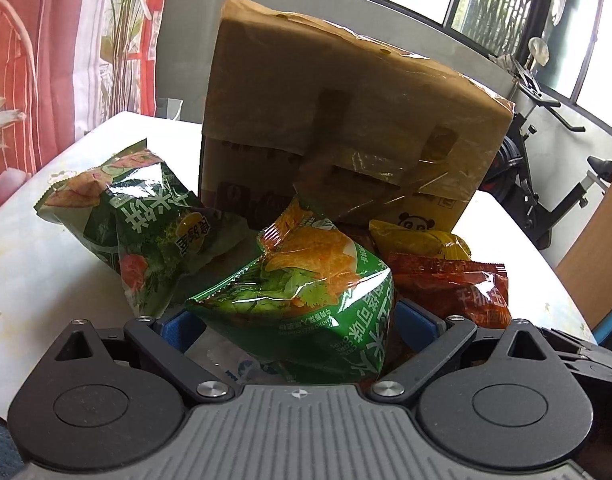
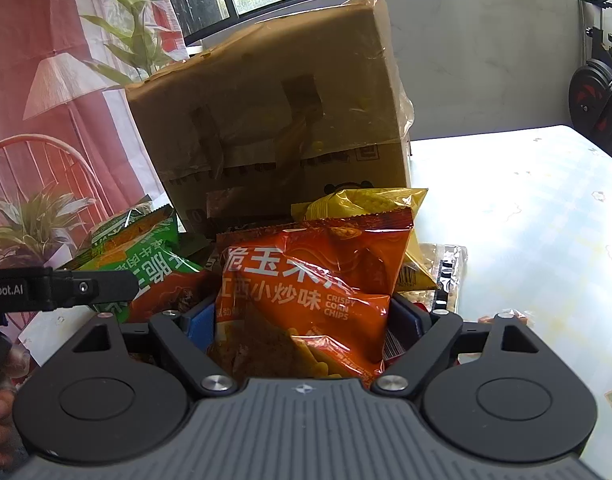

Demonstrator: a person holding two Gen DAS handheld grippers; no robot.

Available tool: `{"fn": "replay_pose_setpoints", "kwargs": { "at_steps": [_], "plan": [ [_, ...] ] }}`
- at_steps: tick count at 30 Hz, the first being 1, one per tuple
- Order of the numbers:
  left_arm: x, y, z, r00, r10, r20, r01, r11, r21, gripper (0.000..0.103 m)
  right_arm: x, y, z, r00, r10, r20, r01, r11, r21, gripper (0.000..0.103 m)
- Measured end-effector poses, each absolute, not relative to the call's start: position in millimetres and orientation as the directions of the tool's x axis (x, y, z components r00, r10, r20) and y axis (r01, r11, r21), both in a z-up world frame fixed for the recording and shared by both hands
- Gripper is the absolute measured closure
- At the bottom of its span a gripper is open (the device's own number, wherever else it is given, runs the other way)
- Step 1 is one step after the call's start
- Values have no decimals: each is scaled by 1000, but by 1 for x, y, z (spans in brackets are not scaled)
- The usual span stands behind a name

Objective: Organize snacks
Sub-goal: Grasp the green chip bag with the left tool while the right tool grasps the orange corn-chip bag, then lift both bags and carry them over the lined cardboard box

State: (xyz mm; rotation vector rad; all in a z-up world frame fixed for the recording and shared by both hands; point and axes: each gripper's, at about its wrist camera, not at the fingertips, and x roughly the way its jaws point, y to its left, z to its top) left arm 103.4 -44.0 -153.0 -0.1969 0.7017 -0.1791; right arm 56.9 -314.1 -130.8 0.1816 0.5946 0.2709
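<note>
Two handheld grippers work a heap of snack bags on a pale, flower-print tabletop (image 2: 526, 208), w/ a taped cardboard box (image 1: 346, 120) standing just behind the heap, toward the far edge.

Left gripper (image 1: 294, 320): jaws spread wide, blue pads either side of a green chip bag (image 1: 306, 292). The bag sits between the pads and bulges up over them; whether the pads actually press it I can't tell, so treat it as straddled, not gripped. Its long axis runs roughly away from the gripper toward the box, tilted up at the far end. A second green bag (image 1: 142, 220) lies to the left, nearer the table's left edge, apart from the jaws.

Right gripper (image 2: 306, 320): also wide, pads flanking an orange corn-chip bag (image 2: 318, 280) marked "Crispy Corn Chips". The bag stands nearly upright between the pads, top edge toward the box, long axis pointing up and away. Contact again unclear. A yellow bag (image 2: 370, 204) sits behind it against the box, and a clear packet (image 2: 446, 268) lies to its right.

Key relation: each bag is dead ahead of its own jaws, already inside the gap, so each hand is nearest its own bag. Judgement: next move prob. needs only a squeeze, no reach; puffy bags could slip or crush if pinched off-centre.
</note>
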Motion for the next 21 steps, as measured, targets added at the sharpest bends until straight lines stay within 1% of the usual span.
{"fn": "replay_pose_setpoints", "kwargs": {
  "at_steps": [4,6,7,9,11,17,21],
  "plan": [
    [110,-45,-162,751,-241,-615,92,960,-264,7,55,-316,-131,802,296,-519,-191,950,247,17],
    [110,-47,-164,755,-258,-604,110,956,-271,14,55,-317,-130,804,295,-517,-188,950,249,17],
    [109,-47,-166,756,-271,-596,127,954,-273,23,55,-318,-130,803,295,-517,-188,950,250,17],
    [105,-50,-163,771,-264,-580,145,959,-242,24,54,-318,-131,804,295,-517,-187,950,251,17],
    [99,-51,-163,784,-254,-566,158,964,-213,28,54,-318,-130,805,294,-515,-187,950,250,17],
    [86,-41,-153,813,-276,-513,188,958,-218,29,52,-320,-129,815,292,-501,-187,950,250,17],
    [85,-36,-148,821,-258,-510,186,964,-188,29,50,-321,-127,823,286,-492,-182,951,248,17]
  ]
}}
